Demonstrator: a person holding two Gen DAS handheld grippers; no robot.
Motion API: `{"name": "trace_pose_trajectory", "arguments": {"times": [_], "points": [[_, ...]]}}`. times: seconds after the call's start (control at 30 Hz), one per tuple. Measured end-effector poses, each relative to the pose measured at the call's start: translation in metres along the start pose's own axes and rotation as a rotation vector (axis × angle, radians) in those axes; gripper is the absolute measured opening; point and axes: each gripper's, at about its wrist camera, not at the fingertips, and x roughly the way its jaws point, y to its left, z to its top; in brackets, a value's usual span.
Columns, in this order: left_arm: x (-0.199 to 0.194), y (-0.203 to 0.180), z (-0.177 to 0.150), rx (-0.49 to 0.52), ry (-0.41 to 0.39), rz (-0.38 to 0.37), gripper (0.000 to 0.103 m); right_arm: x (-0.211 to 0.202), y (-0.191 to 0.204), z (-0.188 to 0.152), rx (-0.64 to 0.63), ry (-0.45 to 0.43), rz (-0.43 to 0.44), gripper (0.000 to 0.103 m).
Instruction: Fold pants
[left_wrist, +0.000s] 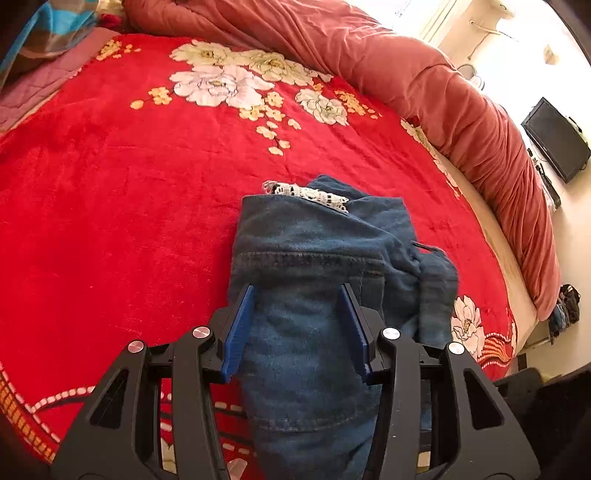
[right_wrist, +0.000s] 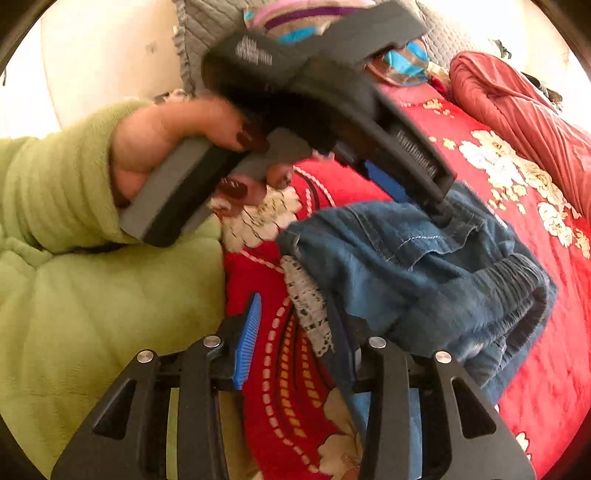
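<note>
Blue denim pants (left_wrist: 314, 240) lie bunched in a folded bundle on a red flowered blanket (left_wrist: 129, 203), with a white lace hem (left_wrist: 306, 192) showing at the far end. My left gripper (left_wrist: 297, 291) is shut on the bundle, its blue pads pressing both sides of the thick denim. In the right wrist view the pants (right_wrist: 424, 266) lie right of centre, elastic waistband toward the right. The left gripper (right_wrist: 413, 199) reaches down onto them from above. My right gripper (right_wrist: 295, 306) is open over the blanket. Lace (right_wrist: 308, 306) and a denim edge drape over its right finger and hide that pad.
A rolled rust-red quilt (left_wrist: 461, 110) runs along the bed's far and right side. Striped bedding (left_wrist: 44, 33) is piled at the far left. A hand (right_wrist: 166, 147) in a green sleeve (right_wrist: 55, 192) holds the left gripper's handle. A dark screen (left_wrist: 554, 140) hangs on the right wall.
</note>
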Motion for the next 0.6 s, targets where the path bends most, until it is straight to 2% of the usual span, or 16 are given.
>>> {"name": "trace_pose_trajectory", "arguments": {"times": [0.07, 0.17, 0.23, 0.37, 0.6], "points": [[-0.007, -0.002, -0.001, 0.007, -0.019, 0.01, 0.046, -0.012, 0.002, 0.001, 0.002, -0.025, -0.007, 0.037], [-0.016, -0.006, 0.0, 0.017, -0.045, 0.021, 0.053, -0.037, 0.009, 0.002, 0.017, -0.068, -0.043, 0.038], [-0.024, -0.01, 0.0, 0.025, -0.064, 0.033, 0.058, -0.052, 0.008, -0.001, 0.042, -0.097, -0.075, 0.05], [-0.039, -0.018, -0.001, 0.055, -0.105, 0.059, 0.068, -0.072, -0.008, 0.003, 0.108, -0.153, -0.117, 0.056], [-0.063, -0.031, -0.003, 0.089, -0.167, 0.096, 0.083, -0.102, -0.027, 0.002, 0.198, -0.244, -0.214, 0.077]]}}
